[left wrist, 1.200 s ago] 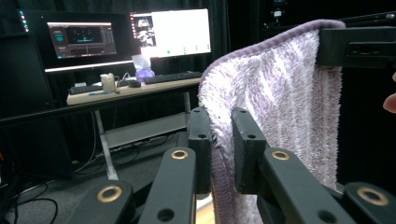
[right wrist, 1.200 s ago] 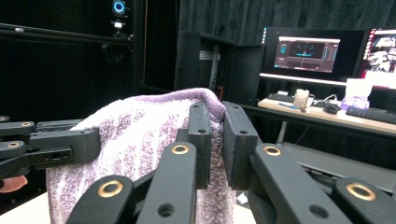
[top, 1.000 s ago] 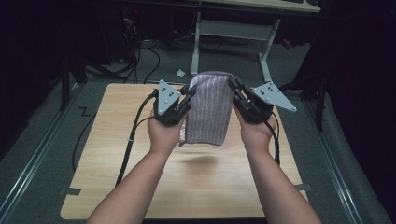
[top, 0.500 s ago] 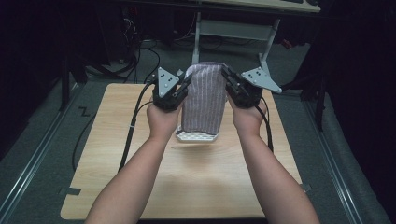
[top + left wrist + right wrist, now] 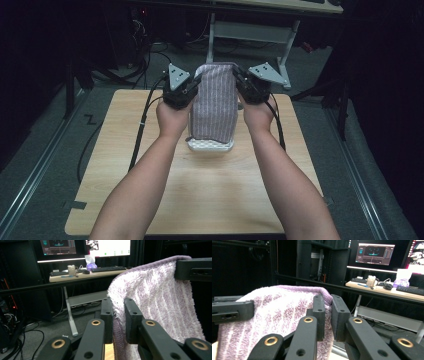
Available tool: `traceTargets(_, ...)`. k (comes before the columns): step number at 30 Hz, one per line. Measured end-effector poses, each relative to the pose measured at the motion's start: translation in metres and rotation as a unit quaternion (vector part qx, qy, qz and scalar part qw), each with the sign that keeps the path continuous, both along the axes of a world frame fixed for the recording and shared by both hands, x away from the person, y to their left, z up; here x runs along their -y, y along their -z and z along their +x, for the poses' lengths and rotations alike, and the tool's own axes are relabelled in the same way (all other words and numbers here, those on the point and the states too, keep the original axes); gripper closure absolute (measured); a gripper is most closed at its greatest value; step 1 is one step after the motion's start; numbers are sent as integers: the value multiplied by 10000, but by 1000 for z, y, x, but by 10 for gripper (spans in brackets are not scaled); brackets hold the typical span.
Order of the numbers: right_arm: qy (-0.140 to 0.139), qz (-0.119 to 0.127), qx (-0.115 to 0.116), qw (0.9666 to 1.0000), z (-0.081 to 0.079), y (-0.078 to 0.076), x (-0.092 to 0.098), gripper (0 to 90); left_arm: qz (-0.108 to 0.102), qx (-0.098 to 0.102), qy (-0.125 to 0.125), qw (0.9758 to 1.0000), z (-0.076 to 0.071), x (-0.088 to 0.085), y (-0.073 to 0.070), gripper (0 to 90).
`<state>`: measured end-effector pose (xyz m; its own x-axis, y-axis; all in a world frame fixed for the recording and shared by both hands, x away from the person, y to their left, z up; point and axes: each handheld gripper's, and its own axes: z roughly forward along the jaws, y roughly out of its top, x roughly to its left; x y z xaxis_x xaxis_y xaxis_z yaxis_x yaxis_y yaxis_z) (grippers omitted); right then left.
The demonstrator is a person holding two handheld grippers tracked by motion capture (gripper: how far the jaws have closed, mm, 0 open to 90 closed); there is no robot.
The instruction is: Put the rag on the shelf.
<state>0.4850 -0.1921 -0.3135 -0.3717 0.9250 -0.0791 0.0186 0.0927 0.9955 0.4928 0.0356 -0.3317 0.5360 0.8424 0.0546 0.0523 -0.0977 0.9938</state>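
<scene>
The purple-and-white striped towel (image 5: pixel 215 102) hangs in the air above the far half of the wooden surface (image 5: pixel 150 180), held up by its two top corners. The left tool (image 5: pixel 192 89) pinches the towel's left edge: in the left gripper view its jaws stand close together with the fleecy hem (image 5: pixel 115 322) squeezed between them. The right tool (image 5: pixel 239 82) does the same on the other side, and in the right gripper view its jaws are clamped on the towel's upper corner (image 5: pixel 327 300). So both tools are closed on cloth, not empty.

The towel already looks doubled: it hangs as a narrow, thick panel rather than a wide sheet, so at least one fold appears to be done. Its lower end reaches down to a white perforated tray (image 5: pixel 210 146) that sits on the surface near the middle, and it seems to touch or just cover the tray's far part; whether it rests there or only brushes it I cannot tell.

As I judge it, the lifting and carrying part is well along, and the towel is about over its place. What seems left is to lower the held end so the cloth settles onto or over the tray, perhaps with one more fold, then to let go with both tools and draw the hands back.
</scene>
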Motion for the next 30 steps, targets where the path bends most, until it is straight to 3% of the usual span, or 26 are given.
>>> traceTargets(3,-1,-108,56,9999,4,1,0,833,-15,-15,7,10000,5,-1,1,797)
traceTargets(8,96,-274,-48,9996,17,3,-2,832,122,-218,-37,9997,21,2,2,796)
traceTargets(9,121,-308,-153,9993,24,5,-1,831,62,-338,-43,9994,28,2,7,791)
traceTargets(10,121,-308,-153,9993,24,5,-1,831,62,-338,-43,9994,28,2,7,788)
traceTargets(12,172,-462,-348,9982,32,11,-2,829,104,-665,-36,9977,37,4,17,783)
traceTargets(13,172,-462,-348,9982,32,11,-2,829,104,-665,-36,9977,37,4,17,779)
traceTargets(16,299,-710,-515,9957,39,22,-5,821,147,-1038,-34,9945,45,6,26,757)
traceTargets(19,288,-694,-692,9948,44,27,-5,800,126,-1181,-35,9929,47,6,29,691)
traceTargets(20,286,-701,-797,9939,46,30,-5,764,91,-1256,-19,9920,48,5,29,691)
traceTargets(21,265,-683,-1028,9920,50,34,-4,657,67,-1313,-52,9913,48,2,29,633)
traceTargets(24,300,-661,-1017,9922,49,35,-2,590,41,-1315,-2,9913,48,0,28,615)
traceTargets(30,308,-635,-1089,9915,44,36,2,567,32,-1261,37,9920,40,1,30,587)
